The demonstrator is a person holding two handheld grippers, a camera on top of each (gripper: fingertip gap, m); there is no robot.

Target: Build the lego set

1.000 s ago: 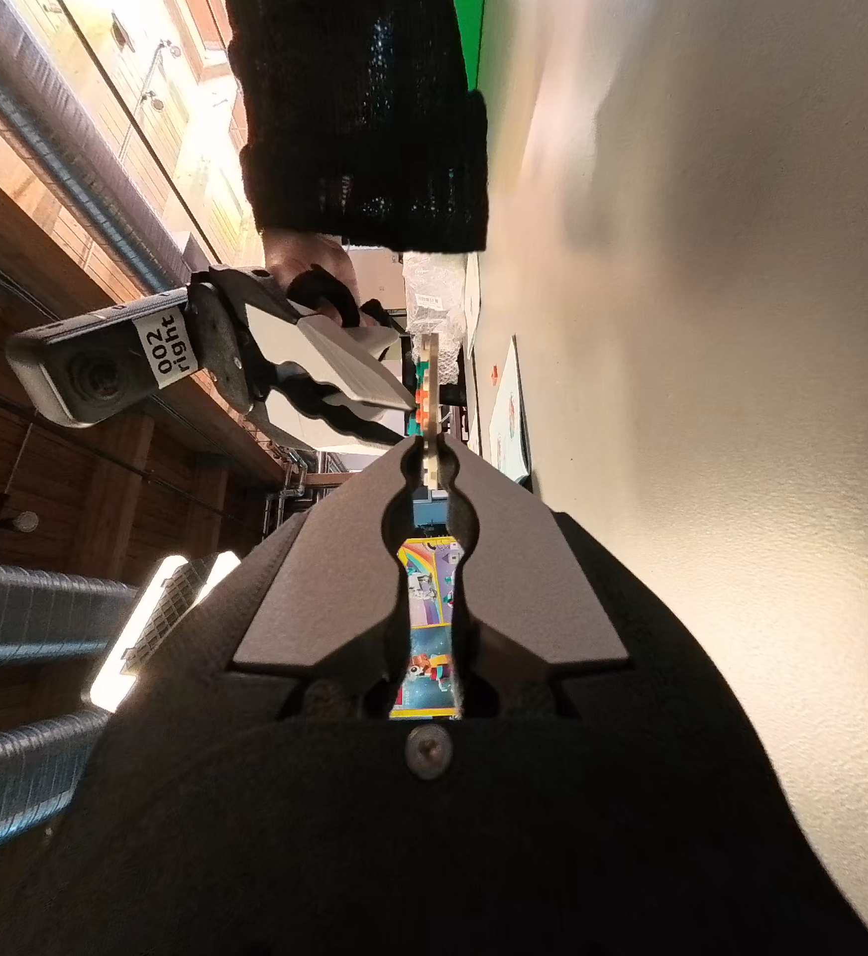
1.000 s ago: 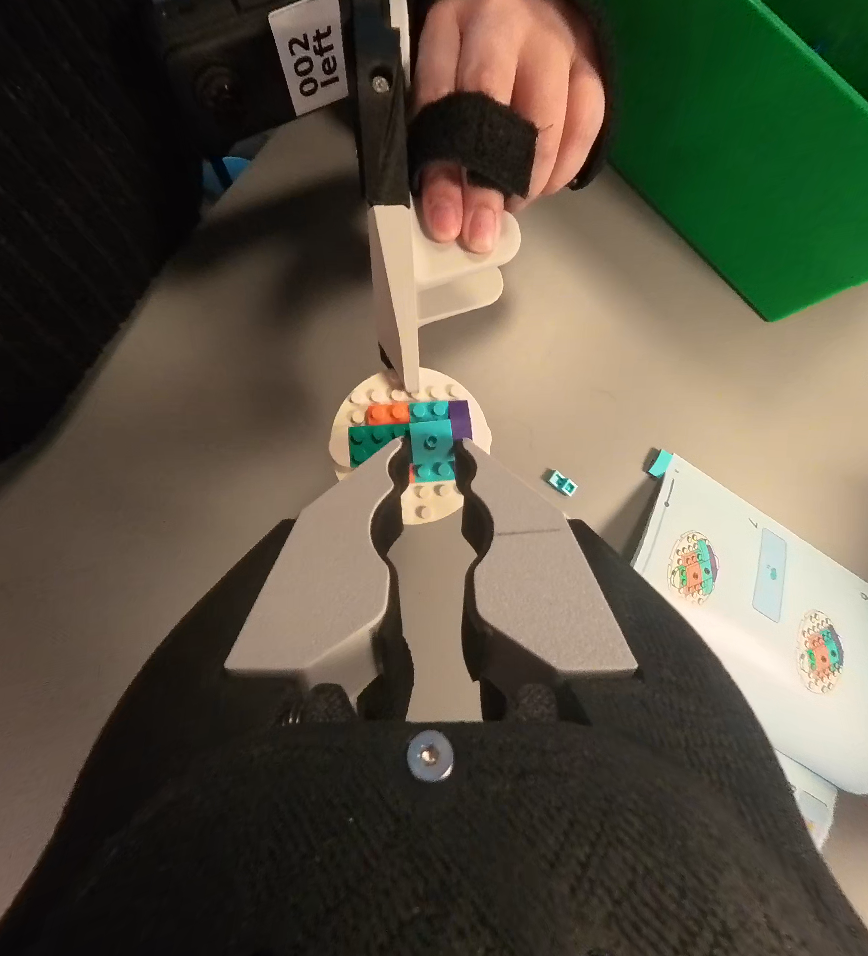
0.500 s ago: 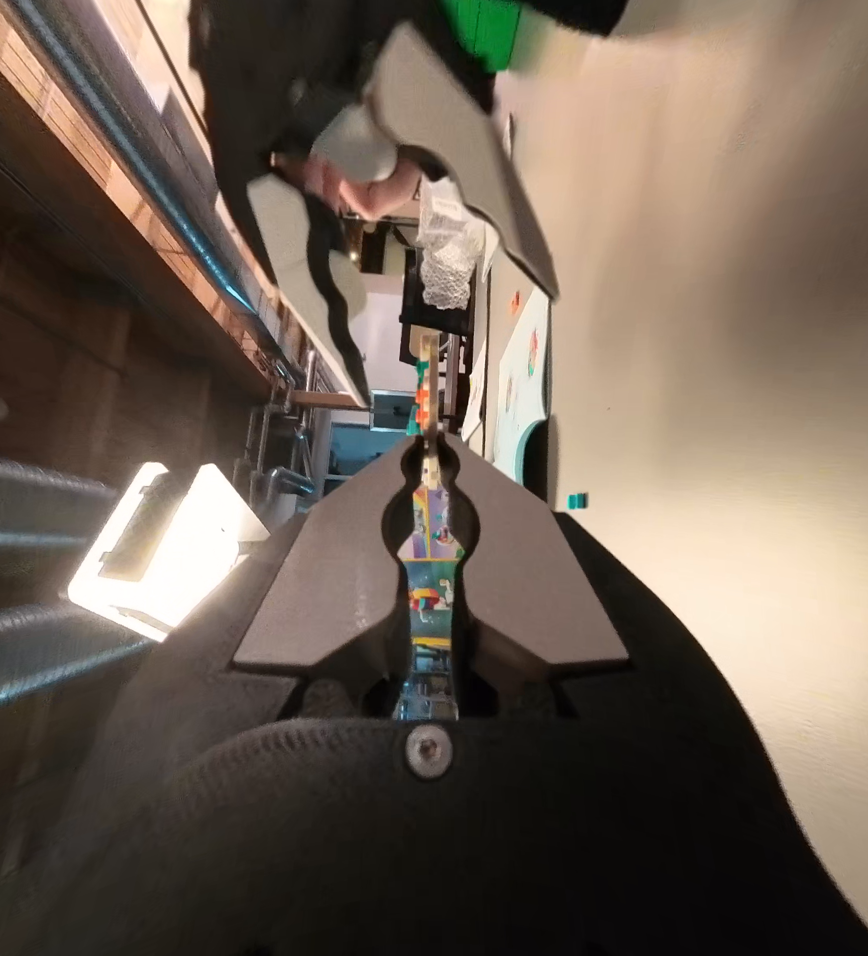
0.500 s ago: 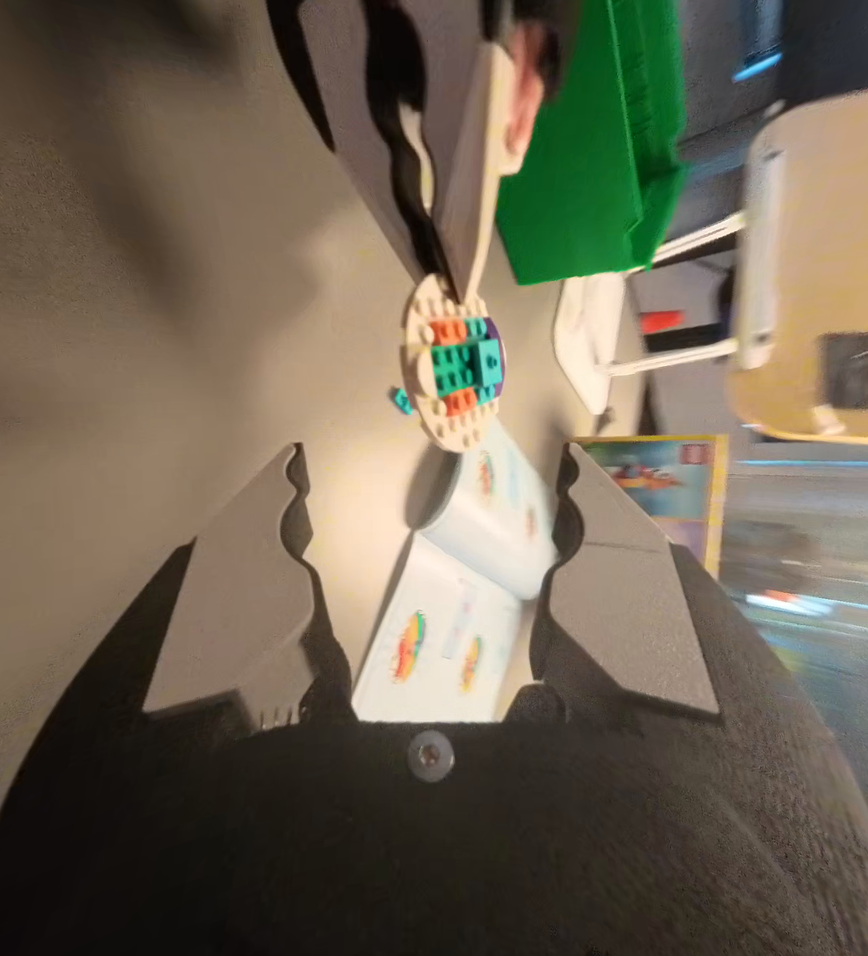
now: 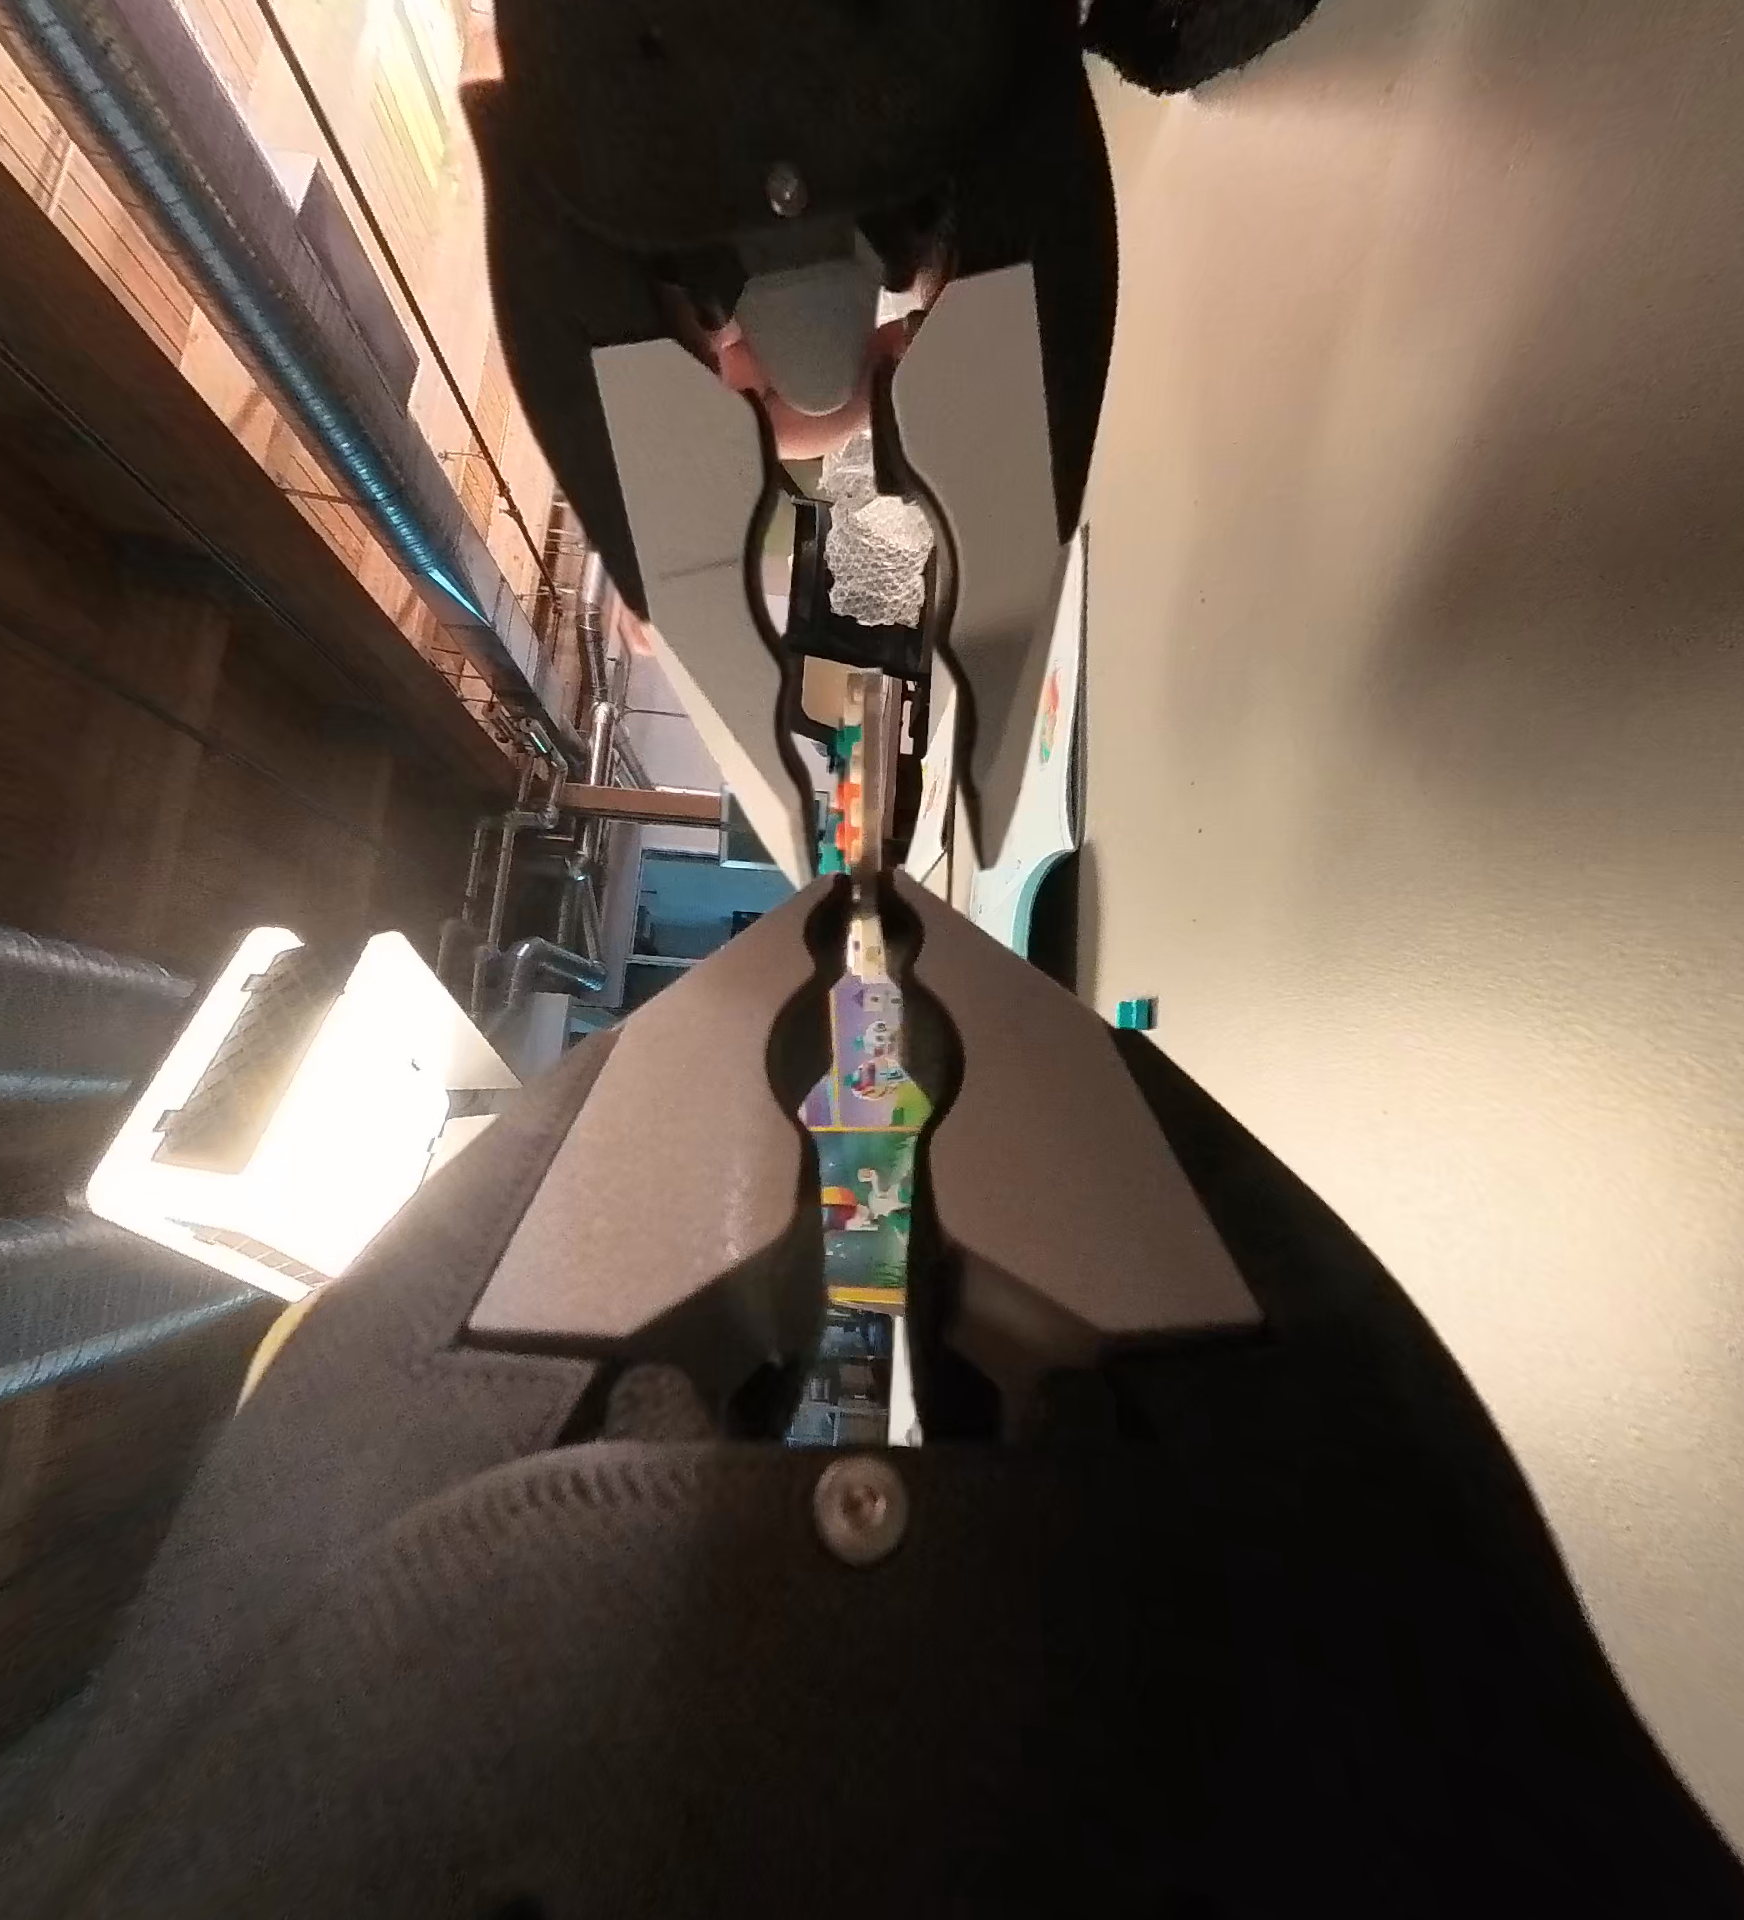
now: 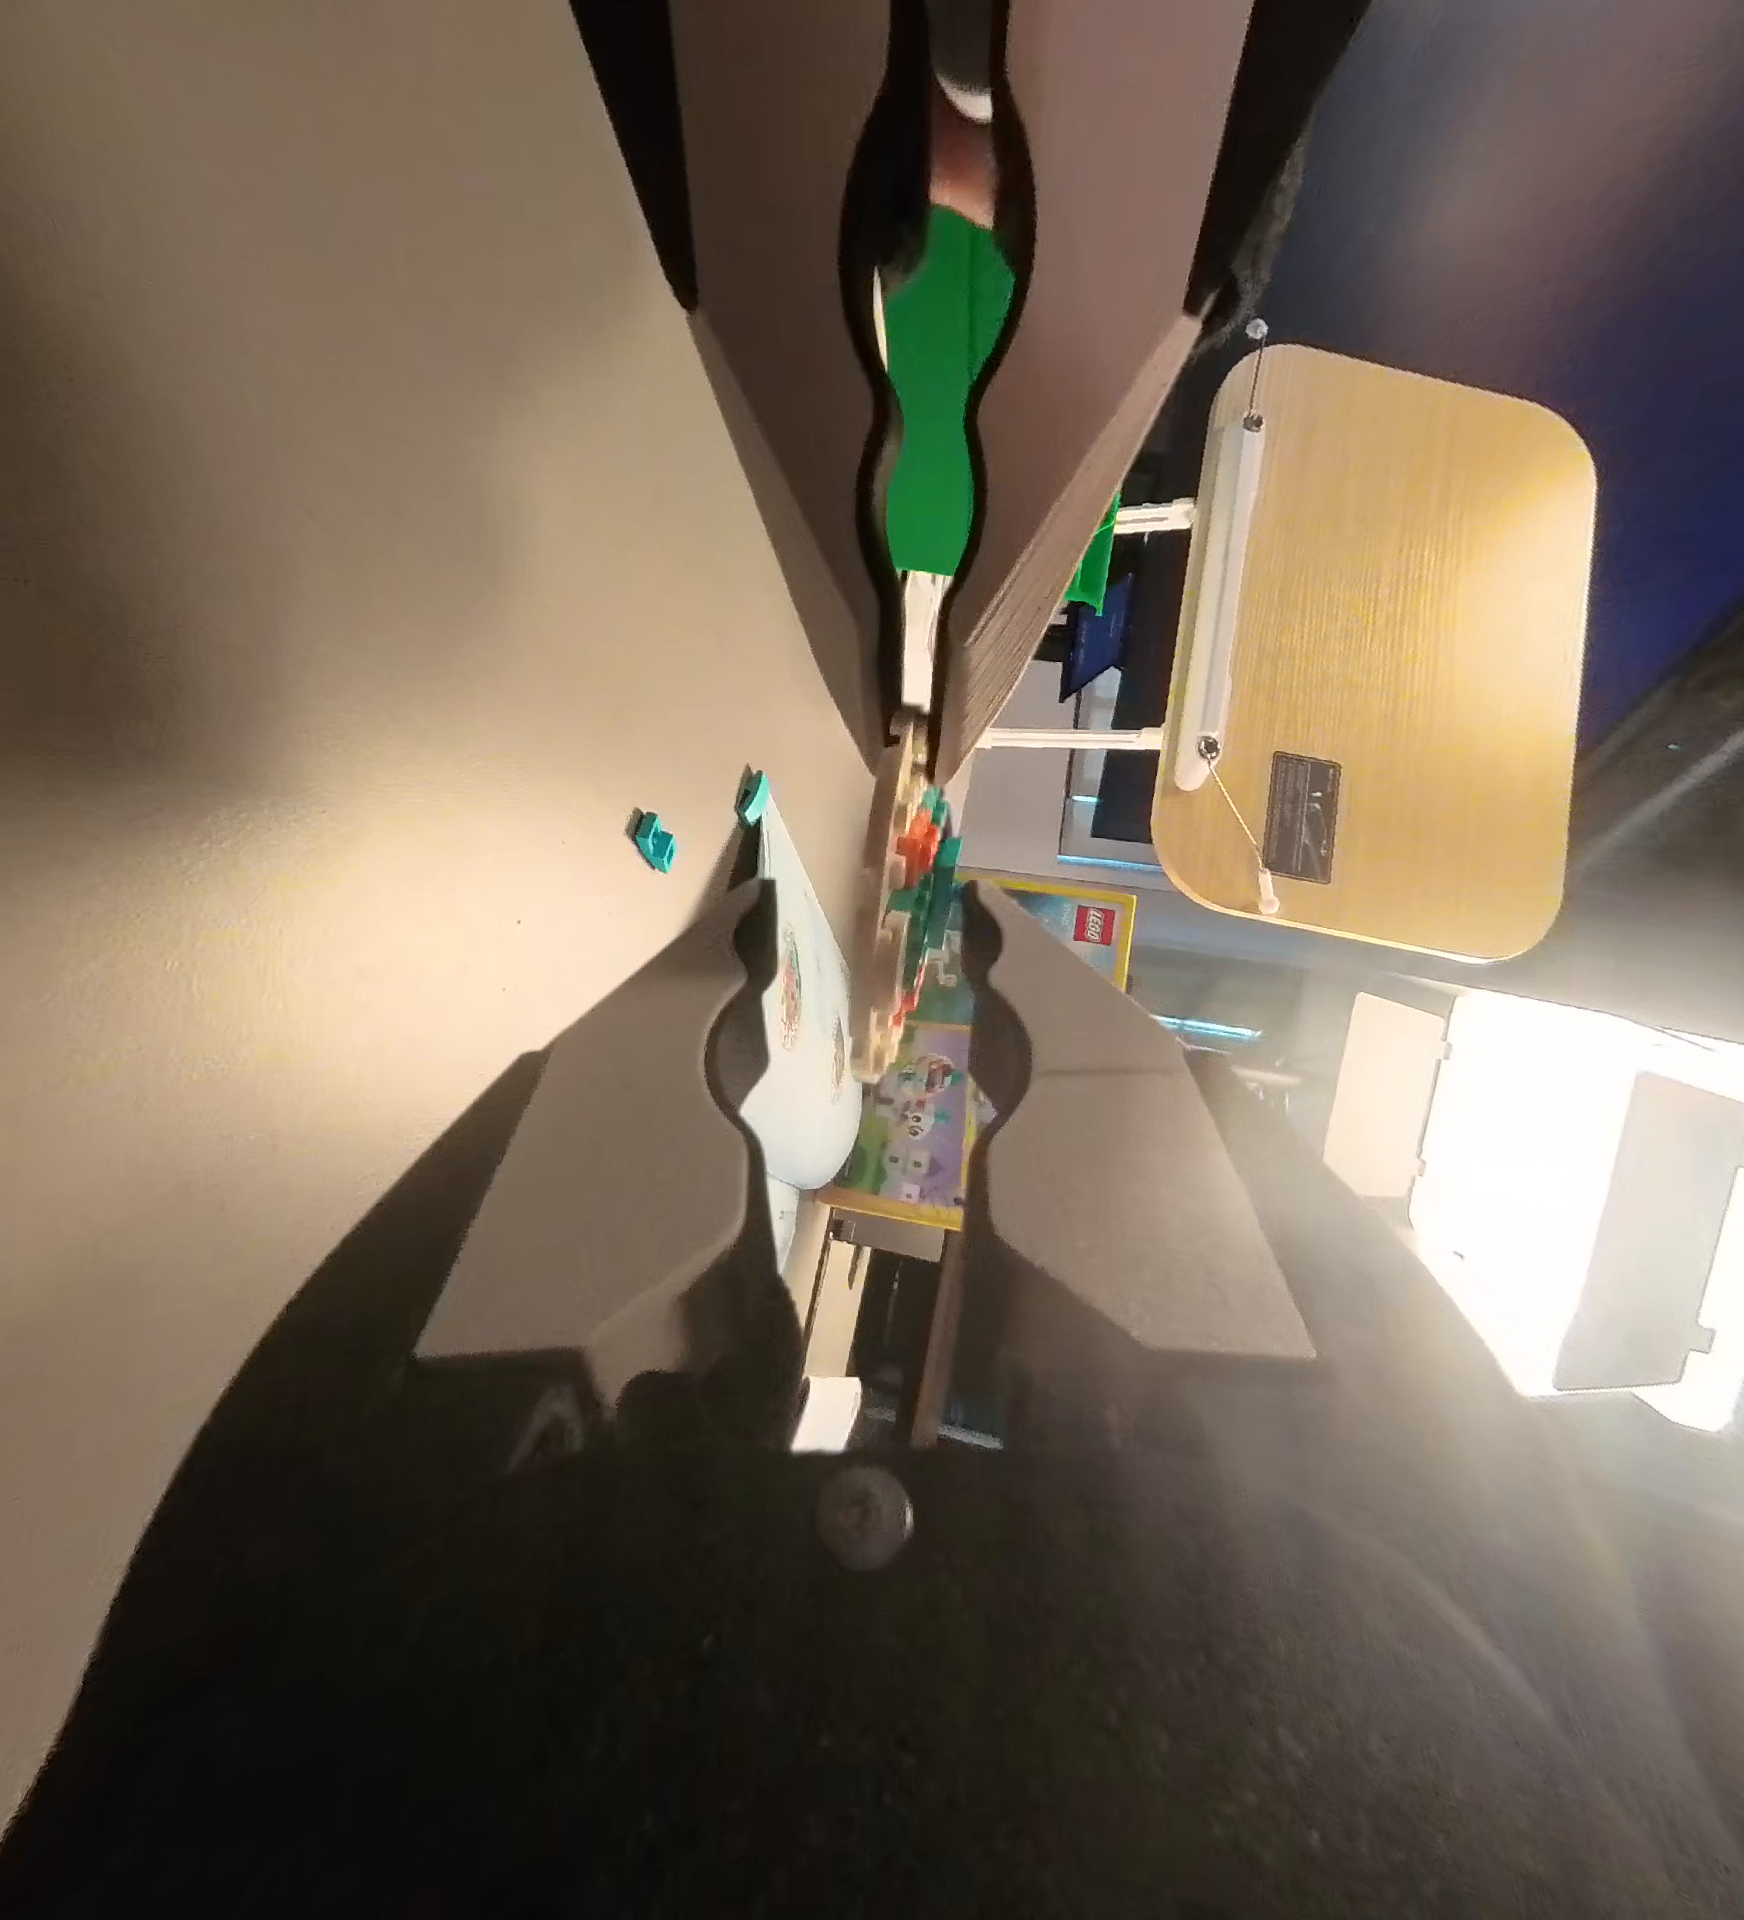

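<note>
- Two grippers meet edge-on at the round plate [image 6: 887, 894]: left gripper [image 5: 866, 883] pinches its rim
- right gripper [image 6: 863, 935] spread wide around its brick-covered far edge

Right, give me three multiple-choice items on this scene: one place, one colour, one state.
1. The small teal pieces lie: A on the table; B on the booklet; C inside a tool.
2. The bin is: A red; B green; C blue.
3. The right tool is: A shut on a brick; B open; C shut on paper.

Answers: A, they rest on bare tabletop. B, green shows through the left tool. B, its fingers stand apart either side of the round plate.
</note>
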